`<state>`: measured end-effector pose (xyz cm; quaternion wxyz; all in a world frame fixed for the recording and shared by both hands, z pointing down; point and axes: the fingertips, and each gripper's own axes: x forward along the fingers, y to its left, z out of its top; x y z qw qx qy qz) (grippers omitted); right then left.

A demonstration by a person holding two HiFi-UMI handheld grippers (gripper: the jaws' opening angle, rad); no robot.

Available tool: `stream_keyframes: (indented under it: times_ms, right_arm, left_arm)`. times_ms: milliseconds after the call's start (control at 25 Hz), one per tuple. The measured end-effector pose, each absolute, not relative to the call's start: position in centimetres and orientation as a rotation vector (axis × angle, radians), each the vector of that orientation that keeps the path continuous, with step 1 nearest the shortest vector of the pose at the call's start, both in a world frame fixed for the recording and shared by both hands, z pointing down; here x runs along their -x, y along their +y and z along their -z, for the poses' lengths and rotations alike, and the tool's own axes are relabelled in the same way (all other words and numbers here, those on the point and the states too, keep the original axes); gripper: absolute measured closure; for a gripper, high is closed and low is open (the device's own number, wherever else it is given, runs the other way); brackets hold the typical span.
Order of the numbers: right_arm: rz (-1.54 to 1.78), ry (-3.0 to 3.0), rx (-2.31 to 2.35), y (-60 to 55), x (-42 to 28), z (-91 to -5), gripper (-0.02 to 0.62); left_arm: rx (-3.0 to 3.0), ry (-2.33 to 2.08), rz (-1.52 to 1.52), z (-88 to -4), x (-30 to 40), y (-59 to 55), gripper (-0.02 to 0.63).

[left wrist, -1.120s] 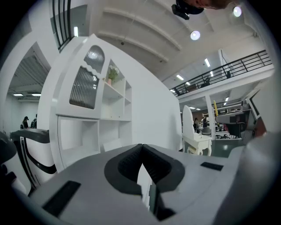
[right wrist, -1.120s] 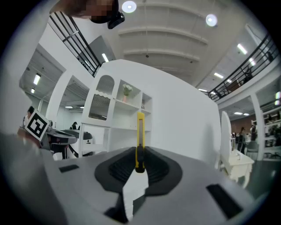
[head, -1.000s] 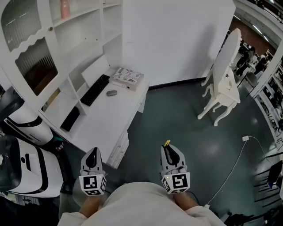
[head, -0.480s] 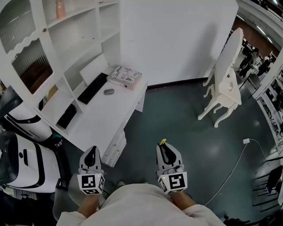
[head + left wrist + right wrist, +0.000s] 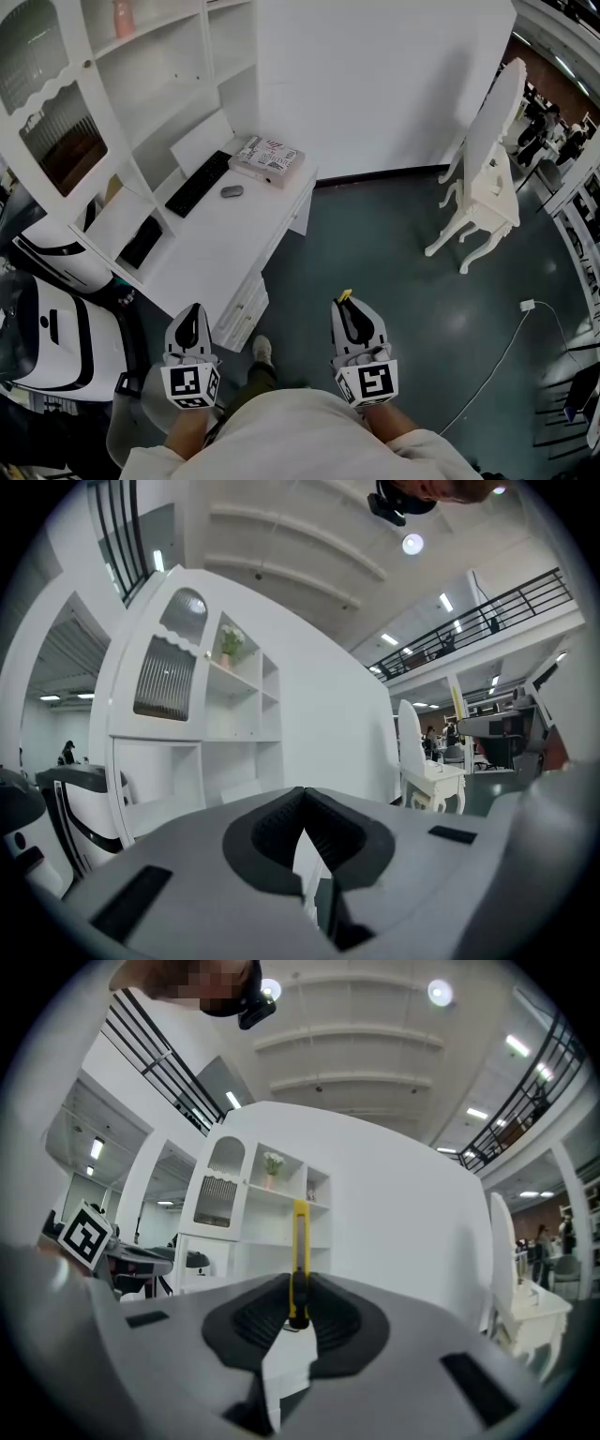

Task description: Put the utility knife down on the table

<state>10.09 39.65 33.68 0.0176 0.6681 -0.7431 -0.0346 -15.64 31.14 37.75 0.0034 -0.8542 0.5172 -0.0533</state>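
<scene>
**Head view.** The left gripper [image 5: 191, 321] and the right gripper [image 5: 350, 317] are held side by side over the dark floor [image 5: 403, 272]. The left gripper is near the front corner of the white table [image 5: 220, 253]. The right gripper is apart from the table. The yellow tip of the utility knife [image 5: 344, 296] projects past the right gripper's fingers. A keyboard [image 5: 199, 184] and a mouse [image 5: 232, 191] lie at the table's far end.

**Left gripper view.** The fingers [image 5: 267, 829] are pressed together at the tips, with nothing between them.

**Right gripper view.** The fingers [image 5: 248, 1316] pinch the utility knife [image 5: 299, 1255] by its lower end. The knife stands upright, clear of the table.
</scene>
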Motion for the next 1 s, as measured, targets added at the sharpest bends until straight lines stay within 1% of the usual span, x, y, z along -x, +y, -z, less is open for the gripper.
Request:
stream_keyframes:
  times_ms: [400, 760, 1000]
  right_arm:
    - [0.109, -2.254, -2.078, 32.1, -11.2, -34.3, 0.532]
    - [0.089, -2.201, -2.079, 22.0, -12.0, -35.7, 0.532]
    - [0.060, -2.159, -2.086, 15.6, -11.6, -36.1, 0.532]
  left_arm:
    - [2.702, 1.600, 0.142, -39.0, 14.5, 22.7, 0.606]
    - [2.771, 1.552, 0.151, -41.0, 12.8, 13.0, 0.606]
    - [2.822, 1.526, 0.157, -41.7, 13.0, 7.3, 0.606]
